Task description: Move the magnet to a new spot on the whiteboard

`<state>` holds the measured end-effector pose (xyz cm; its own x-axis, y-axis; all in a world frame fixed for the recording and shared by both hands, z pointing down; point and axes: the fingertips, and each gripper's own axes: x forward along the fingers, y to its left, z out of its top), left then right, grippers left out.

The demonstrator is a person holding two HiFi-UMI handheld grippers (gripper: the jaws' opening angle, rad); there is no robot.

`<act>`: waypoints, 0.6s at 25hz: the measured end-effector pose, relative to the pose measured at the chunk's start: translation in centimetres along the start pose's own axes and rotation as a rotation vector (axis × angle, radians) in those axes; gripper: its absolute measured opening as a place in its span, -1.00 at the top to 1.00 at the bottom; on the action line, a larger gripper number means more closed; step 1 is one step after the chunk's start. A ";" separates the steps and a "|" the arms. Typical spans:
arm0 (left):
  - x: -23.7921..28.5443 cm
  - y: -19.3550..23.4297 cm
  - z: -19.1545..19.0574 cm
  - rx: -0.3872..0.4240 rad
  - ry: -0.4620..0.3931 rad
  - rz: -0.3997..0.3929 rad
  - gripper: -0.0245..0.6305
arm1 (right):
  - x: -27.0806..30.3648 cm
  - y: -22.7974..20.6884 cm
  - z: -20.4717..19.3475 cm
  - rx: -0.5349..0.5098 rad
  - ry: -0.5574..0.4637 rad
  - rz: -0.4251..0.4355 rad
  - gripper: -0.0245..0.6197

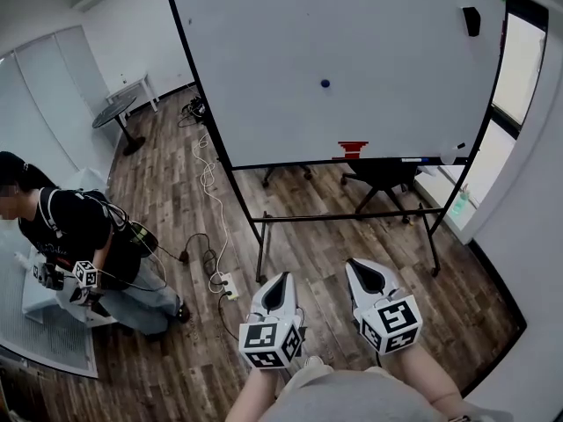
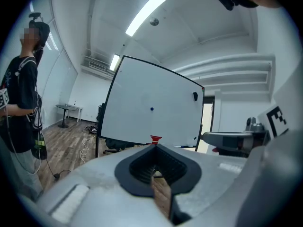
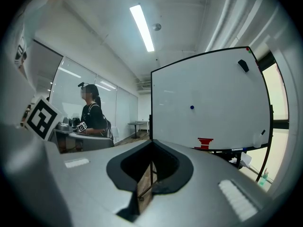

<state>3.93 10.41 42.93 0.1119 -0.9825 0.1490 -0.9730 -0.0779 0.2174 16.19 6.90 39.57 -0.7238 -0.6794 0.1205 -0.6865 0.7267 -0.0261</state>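
Your left gripper [image 1: 280, 281] and right gripper [image 1: 365, 271] sit side by side at the bottom centre of the head view. Both point toward the whiteboard [image 1: 264, 60], which fills the upper half of the frame. In each gripper view the jaws are pressed together to a thin slit, with nothing between them. The magnet [image 1: 325, 83], a small blue dot, sits near the middle of the board, well apart from both grippers. A black eraser [image 1: 471, 20] is stuck at the board's upper right. A red object [image 1: 353, 149] rests at its bottom edge, below the magnet. A person [image 1: 79, 227] is at the lower left of the frame, and a cable [image 1: 211, 183] trails over the wooden floor [image 1: 334, 227].
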 end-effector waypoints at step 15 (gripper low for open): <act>3.3 6.7 1.1 0.006 0.021 -0.032 0.91 | 7.3 1.6 0.2 -0.011 0.009 -0.040 0.92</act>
<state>-2.48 6.48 43.81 0.1469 -0.9757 0.1625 -0.9700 -0.1099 0.2166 9.84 3.10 40.24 -0.6949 -0.7072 0.1305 -0.7142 0.6999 -0.0097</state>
